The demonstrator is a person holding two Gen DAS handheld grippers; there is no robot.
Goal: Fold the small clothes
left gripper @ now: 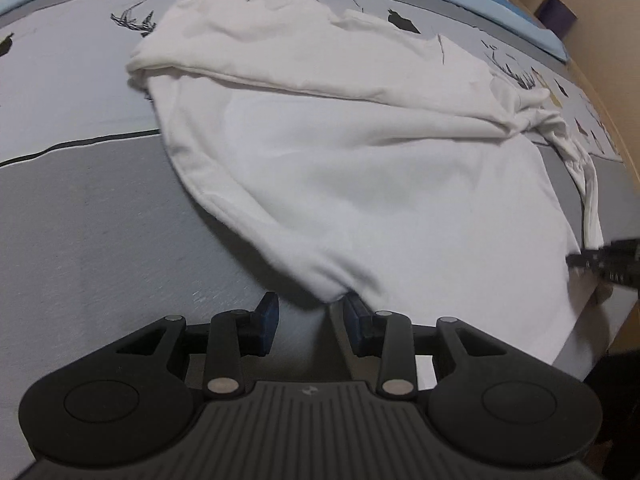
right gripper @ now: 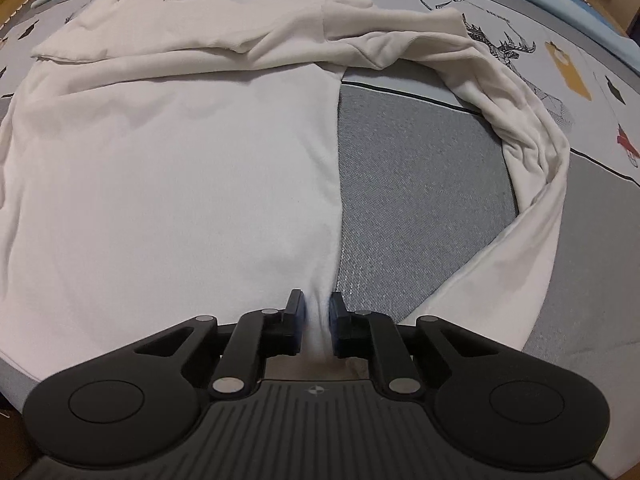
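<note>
White shirt (right gripper: pixel 168 168), spread on the bed (right gripper: pixel 420 168) across mid-frame, is pinched at its lower hem by the right tongs (right gripper: pixel 316 312), while the left tongs (left gripper: pixel 310 312) are held open around the opposite corner, apparently for a paired lift.

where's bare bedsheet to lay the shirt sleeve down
Free: the grey patch between the white shirt body and its looped sleeve; more grey left of the shirt. Crowded: the folded top.
</note>
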